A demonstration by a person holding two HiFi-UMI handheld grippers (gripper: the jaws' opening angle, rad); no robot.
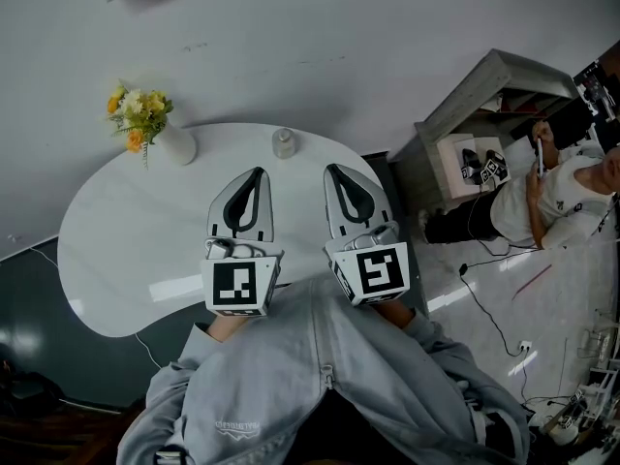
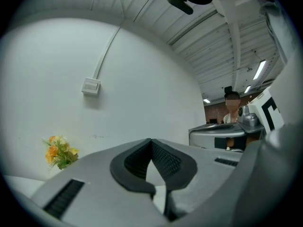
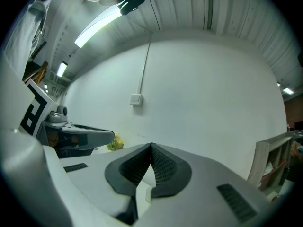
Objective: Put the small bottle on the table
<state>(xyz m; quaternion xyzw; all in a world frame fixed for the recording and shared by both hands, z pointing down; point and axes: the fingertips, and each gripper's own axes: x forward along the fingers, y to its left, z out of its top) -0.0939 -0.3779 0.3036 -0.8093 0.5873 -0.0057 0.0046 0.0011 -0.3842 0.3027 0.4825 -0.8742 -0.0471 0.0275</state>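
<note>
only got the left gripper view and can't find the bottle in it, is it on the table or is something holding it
Observer: The small bottle stands upright on the white table, near its far edge. Nothing holds it.
Operator: where is it relative to the claws
Observer: In the head view it sits beyond the tips, roughly between the left claw and the right claw, touching neither.
Operator: right claw open or shut
Observer: Shut, with nothing gripped, going by the right gripper view.
</note>
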